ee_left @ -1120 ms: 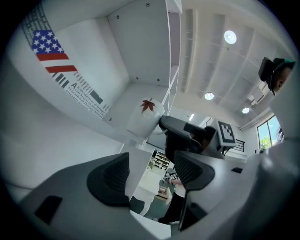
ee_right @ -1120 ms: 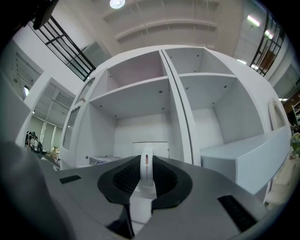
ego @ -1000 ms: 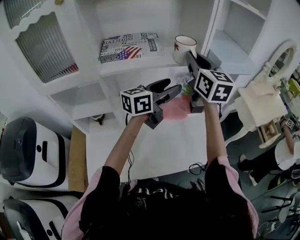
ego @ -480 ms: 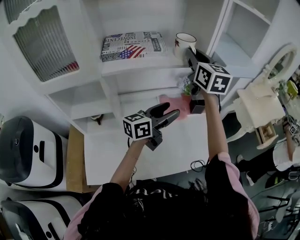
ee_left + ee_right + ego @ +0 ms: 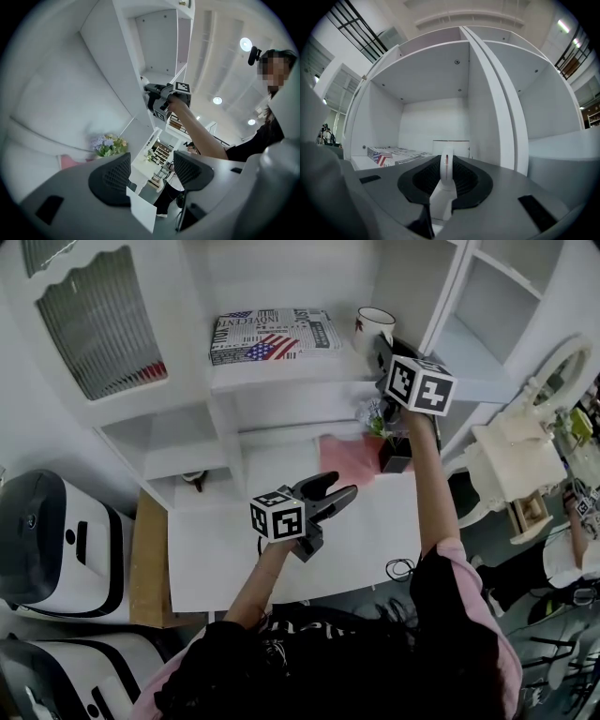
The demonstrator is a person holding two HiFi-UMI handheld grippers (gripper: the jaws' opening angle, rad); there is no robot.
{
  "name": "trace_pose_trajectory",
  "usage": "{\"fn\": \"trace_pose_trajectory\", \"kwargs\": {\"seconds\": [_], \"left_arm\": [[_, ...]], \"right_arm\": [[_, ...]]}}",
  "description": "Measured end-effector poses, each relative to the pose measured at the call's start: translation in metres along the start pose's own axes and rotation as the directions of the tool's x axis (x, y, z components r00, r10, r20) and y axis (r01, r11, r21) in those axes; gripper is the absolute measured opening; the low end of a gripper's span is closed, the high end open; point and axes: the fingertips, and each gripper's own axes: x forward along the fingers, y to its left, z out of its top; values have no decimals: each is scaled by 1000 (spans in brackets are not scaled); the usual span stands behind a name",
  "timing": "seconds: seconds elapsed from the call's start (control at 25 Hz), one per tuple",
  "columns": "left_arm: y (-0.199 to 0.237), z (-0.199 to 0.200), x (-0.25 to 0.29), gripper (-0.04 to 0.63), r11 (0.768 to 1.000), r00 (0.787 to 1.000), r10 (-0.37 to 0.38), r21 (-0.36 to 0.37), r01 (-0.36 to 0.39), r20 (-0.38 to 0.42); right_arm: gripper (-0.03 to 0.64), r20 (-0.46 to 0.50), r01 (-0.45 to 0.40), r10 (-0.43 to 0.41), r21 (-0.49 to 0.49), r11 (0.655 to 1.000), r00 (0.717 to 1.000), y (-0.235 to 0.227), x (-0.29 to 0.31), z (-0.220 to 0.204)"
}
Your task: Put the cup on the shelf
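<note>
Cup (image 5: 373,322) in the head view: it's up at shelf (image 5: 281,369) level, just beside the flag-printed box (image 5: 277,332), with your right gripper (image 5: 382,345) reaching in from the cup's right. Your left gripper (image 5: 333,495) hangs well below, over the white table (image 5: 356,545), nowhere near the cup.

Left gripper view: the jaws stand wide apart and have just been easing inward a little, but nothing sits between them. All you see past the pads is the open room, with flowers (image 5: 108,144) off to the left. That hand is spare.

Right gripper view: here's the grip. The jaws are clamped on the cup's handle (image 5: 446,164), a thin white loop pinched edge-on, and the cup body stands just beyond it in the shelf bay, box to its left. The jaws hide the base, so I can't tell whether the cup is resting on the board or hanging just above it.

Handling, as I judge it: this looks like glazed ceramic, so it's stiff, slick and chippable, and heavy enough to swing on that narrow handle. The handle is the only sensible hold. Keep the cup upright, settle the base flat, clear of the box, and only then let the jaws go.
</note>
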Motion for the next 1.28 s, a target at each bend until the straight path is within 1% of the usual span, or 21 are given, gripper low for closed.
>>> {"fn": "trace_pose_trajectory", "kwargs": {"seconds": [0.12, 0.32, 0.44, 0.48, 0.72, 0.8, 1.0, 1.12, 1.28], "left_arm": [[-4, 4, -1, 296, 1000, 1000, -10, 6, 10, 9], [-13, 5, -1, 295, 1000, 999, -23, -3, 23, 29], [-19, 1, -2, 293, 1000, 999, -31, -5, 31, 29], [-20, 0, -2, 293, 999, 999, -33, -5, 33, 30], [-28, 0, -8, 287, 999, 998, -34, -11, 34, 56], [-28, 0, -11, 281, 1000, 998, -21, -9, 21, 64], [-23, 1, -24, 271, 999, 996, 37, 16, -38, 78], [-24, 5, -32, 266, 998, 993, 58, 30, -62, 100], [-30, 6, -40, 256, 997, 991, 66, 42, -71, 114]], "right_arm": [[84, 3, 2, -2, -8, 1000, 1000, 1, 0, 0], [88, 27, -14, 15, -51, 999, 1000, 9, -2, 1], [168, 11, -15, 15, -54, 998, 1000, 11, -4, -5], [181, 8, -17, 17, -53, 998, 1000, 11, -5, -7], [181, 18, -22, 23, -58, 998, 1000, 14, -28, -15], [181, 30, -38, 40, -48, 998, 999, 18, -39, -18], [179, 72, -90, 91, -21, 996, 993, 30, -76, -24], [179, 72, -127, 128, -29, 992, 989, 40, -101, -37], [179, 56, -171, 173, -46, 984, 983, 54, -137, -63]]}}
